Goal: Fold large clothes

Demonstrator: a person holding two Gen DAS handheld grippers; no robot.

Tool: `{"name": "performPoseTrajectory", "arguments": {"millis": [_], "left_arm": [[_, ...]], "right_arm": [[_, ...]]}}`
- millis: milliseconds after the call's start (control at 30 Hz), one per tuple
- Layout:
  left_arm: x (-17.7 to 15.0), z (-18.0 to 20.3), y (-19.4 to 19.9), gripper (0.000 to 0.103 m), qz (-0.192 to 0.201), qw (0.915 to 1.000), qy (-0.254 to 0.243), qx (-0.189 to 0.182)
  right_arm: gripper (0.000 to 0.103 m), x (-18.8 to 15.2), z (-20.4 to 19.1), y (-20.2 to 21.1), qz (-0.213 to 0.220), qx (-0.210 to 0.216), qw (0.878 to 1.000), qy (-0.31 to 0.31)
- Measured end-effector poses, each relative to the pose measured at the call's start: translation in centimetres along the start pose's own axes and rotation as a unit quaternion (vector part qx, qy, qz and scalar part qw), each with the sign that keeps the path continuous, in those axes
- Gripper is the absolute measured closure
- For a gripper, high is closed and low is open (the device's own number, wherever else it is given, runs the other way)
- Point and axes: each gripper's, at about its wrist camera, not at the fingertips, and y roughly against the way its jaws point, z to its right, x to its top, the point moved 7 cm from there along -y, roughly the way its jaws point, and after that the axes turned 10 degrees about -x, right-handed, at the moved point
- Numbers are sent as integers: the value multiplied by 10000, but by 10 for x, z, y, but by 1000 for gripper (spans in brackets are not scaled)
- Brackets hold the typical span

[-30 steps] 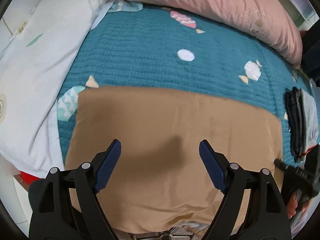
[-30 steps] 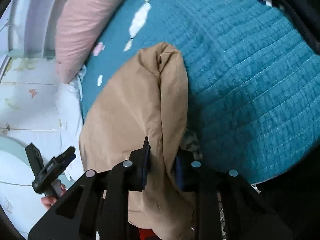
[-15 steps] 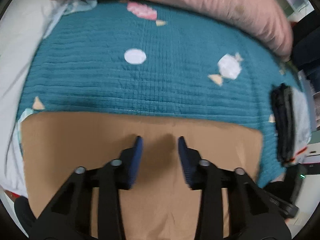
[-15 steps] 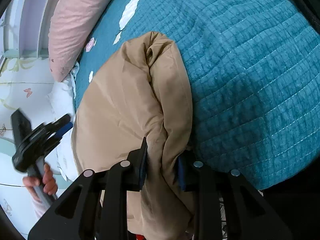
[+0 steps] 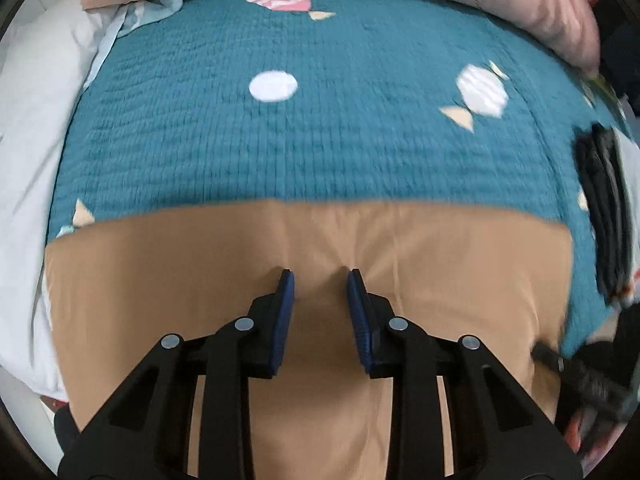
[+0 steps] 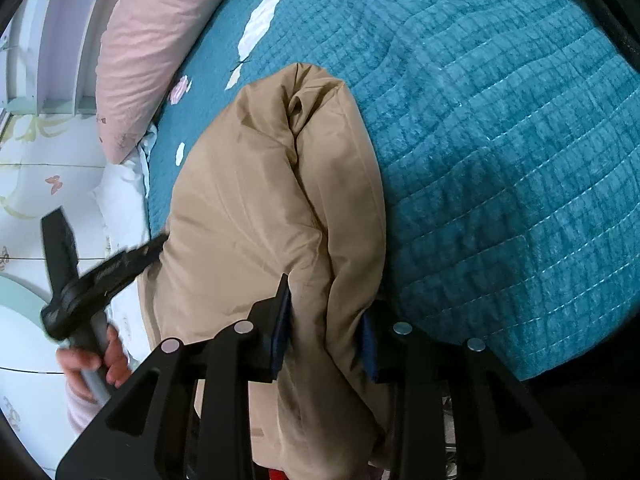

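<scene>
The tan cloth (image 5: 440,264) lies on the teal blanket (image 5: 320,152), low in the left-wrist pic. Left claw (image 5: 320,280) has just been closing & pinches a small ridge of cloth. Right claw (image 6: 326,312), bottom middle, has been opening a bit, its pads still press a fat fold of cloth.

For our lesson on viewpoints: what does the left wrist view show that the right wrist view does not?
Only the left wrist view shows the left gripper, jaws narrowed onto a small pinch of flat tan fabric, and a dark folded stack.

Only the right wrist view shows the right gripper clamping a bunched fold, and the hand holding the other gripper.

Both show the tan garment, the teal quilt and the pink pillow.
</scene>
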Motion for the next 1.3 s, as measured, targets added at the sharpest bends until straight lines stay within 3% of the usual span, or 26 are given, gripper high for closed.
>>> {"name": "performPoseTrajectory", "arguments": {"millis": [167, 300, 467, 633, 767, 933, 1067, 1167, 1233, 1300], "left_arm": [[-35, -7, -8, 76, -239, 9995, 130, -185], [-31, -20, -20, 75, -169, 9976, 522, -431], [-42, -11, -1, 75, -292, 9987, 359, -214], [-67, -6, 17, 75, -165, 9989, 382, -234], [-84, -9, 7, 75, -69, 9997, 198, -139], [-83, -16, 1, 75, 135, 9994, 236, -190], [-93, -13, 17, 75, 26, 9993, 324, -169], [-114, -6, 23, 75, -143, 9998, 118, -117], [-130, -9, 13, 75, -314, 9991, 145, -242], [-137, -17, 3, 75, -202, 9986, 266, -415]], "right_arm": [[74, -1, 0, 0, 6, -12, 10000, -12], [72, -1, -2, -1, 17, -23, 10000, 13], [72, -1, -1, -1, 62, -86, 9999, 16], [72, -1, -2, -2, 83, -142, 9999, 37], [71, 0, -3, -3, 79, -143, 9999, 35], [70, 0, -7, -4, 105, -188, 9997, 79], [70, 0, -7, -4, 123, -232, 9996, 95], [70, 1, -8, -5, 144, -284, 9994, 127], [70, 1, -8, -6, 136, -285, 9994, 118], [69, 1, -9, -7, 129, -282, 9994, 117]]}}
